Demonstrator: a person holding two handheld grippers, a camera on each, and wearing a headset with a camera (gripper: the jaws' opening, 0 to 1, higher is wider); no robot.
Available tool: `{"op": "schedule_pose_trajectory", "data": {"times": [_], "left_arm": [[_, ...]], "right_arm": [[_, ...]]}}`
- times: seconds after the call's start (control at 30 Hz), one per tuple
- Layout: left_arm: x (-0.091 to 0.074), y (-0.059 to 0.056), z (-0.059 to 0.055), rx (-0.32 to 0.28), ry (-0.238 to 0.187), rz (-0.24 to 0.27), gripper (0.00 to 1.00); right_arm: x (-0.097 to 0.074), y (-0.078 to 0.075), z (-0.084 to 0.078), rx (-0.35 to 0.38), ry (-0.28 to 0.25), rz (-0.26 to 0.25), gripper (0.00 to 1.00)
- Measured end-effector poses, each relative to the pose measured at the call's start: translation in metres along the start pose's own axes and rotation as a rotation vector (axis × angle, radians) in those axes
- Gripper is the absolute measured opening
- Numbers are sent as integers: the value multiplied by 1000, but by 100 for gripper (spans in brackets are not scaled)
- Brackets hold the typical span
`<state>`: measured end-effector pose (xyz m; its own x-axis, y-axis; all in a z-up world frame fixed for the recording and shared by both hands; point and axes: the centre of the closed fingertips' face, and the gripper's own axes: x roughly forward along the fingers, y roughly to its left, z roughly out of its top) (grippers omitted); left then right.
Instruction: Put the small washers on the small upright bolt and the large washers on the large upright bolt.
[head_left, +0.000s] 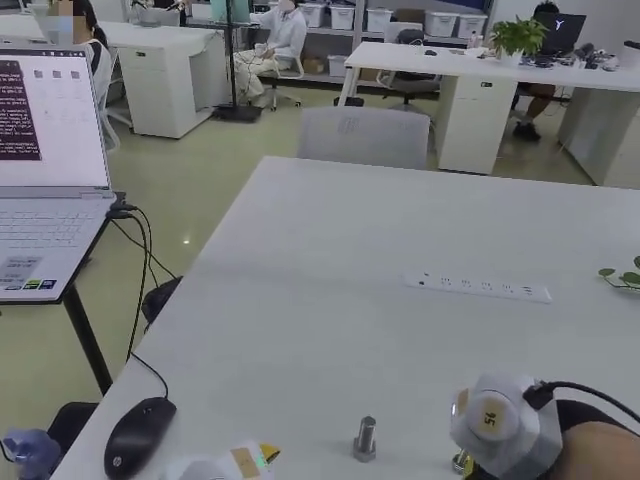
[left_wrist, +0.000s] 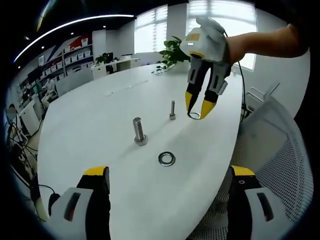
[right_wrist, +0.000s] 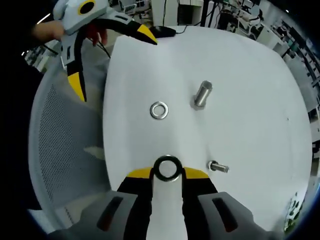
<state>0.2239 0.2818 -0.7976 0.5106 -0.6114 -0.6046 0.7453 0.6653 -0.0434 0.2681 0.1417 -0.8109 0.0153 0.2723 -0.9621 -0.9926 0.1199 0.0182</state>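
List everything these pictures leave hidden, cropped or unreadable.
- Head view: laptop screen text, too blurred to read.
- Head view: left claw, cut off by the bottom edge.
- Head view: right claw and its held washer, hidden behind that gripper's own body.

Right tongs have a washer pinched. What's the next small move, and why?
Probably lift the right tongs and shift the washer over the small bolt, which stands right beside it; the large bolt is farther off. I can't judge the washer's size, so check the fit before lowering.
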Motion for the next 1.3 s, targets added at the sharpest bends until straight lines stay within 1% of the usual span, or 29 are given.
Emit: {"op": "schedule_pose_trajectory", "data": {"times": [0.13,0.23,0.37,0.57,0.87,0.97,1.1,1.17,1.3], "left_arm": [[2,-1,-2,-14,-3,-9,99],[4,-2,-2,-11,-2,-14,99],[6,3,-3,-19,-3,-14,99],[6,8,-1,-24,-18,-10,99],[12,10,0,-17,-17,-6,99],[13,9,1,-23,-19,-9,99],[12,12,1,-27,-23,-5,99],[12,12,2,-24,-25,-4,98],[13,12,3,-18,-25,-5,98]], "right_arm": [[-7,-8,6,7,-4,-8,22],[-9,-11,10,4,-7,-11,22],[-10,-14,13,1,-4,-14,22],[-13,-17,20,-3,-1,-10,22],[-18,-32,33,0,-18,-18,22],[-20,-35,37,-5,-22,-19,22],[-23,-40,43,-12,-27,-25,22],[-24,-41,47,-8,-39,-22,22],[-23,-44,51,-16,-38,-25,22]]}}
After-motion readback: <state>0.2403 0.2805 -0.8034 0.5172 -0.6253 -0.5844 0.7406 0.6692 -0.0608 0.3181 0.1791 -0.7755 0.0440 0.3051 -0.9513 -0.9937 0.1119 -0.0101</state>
